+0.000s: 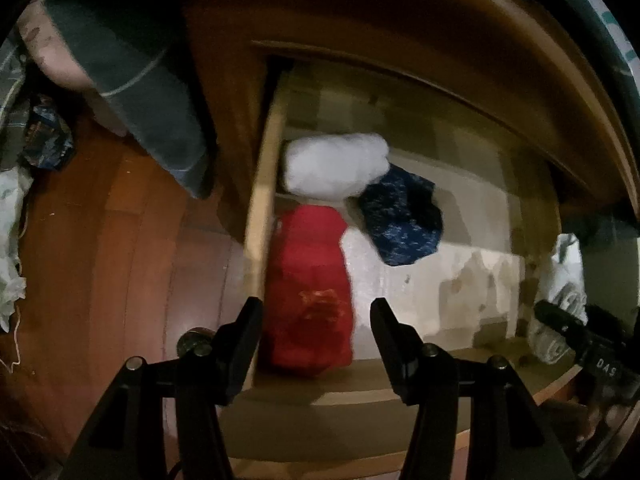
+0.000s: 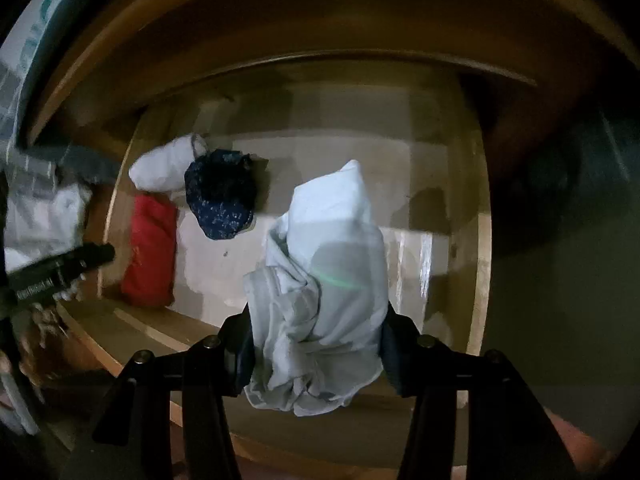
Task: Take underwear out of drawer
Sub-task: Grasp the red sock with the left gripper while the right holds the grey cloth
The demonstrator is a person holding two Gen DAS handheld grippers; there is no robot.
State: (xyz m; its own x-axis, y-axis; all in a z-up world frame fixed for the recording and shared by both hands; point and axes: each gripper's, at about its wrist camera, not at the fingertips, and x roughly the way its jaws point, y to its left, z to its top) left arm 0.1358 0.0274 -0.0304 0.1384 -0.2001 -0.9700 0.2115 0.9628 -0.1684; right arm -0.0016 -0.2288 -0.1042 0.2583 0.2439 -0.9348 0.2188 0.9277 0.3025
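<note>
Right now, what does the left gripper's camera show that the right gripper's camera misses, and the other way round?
Only the left view shows the reddish wooden floor, the grey folded cloth lying outside the drawer, and the empty left gripper with its jaws apart.

Only the right view shows the pale blue crumpled garment clamped in the right gripper.

Both show the open wooden drawer holding a red folded garment, a white rolled garment and a dark blue speckled garment.
</note>
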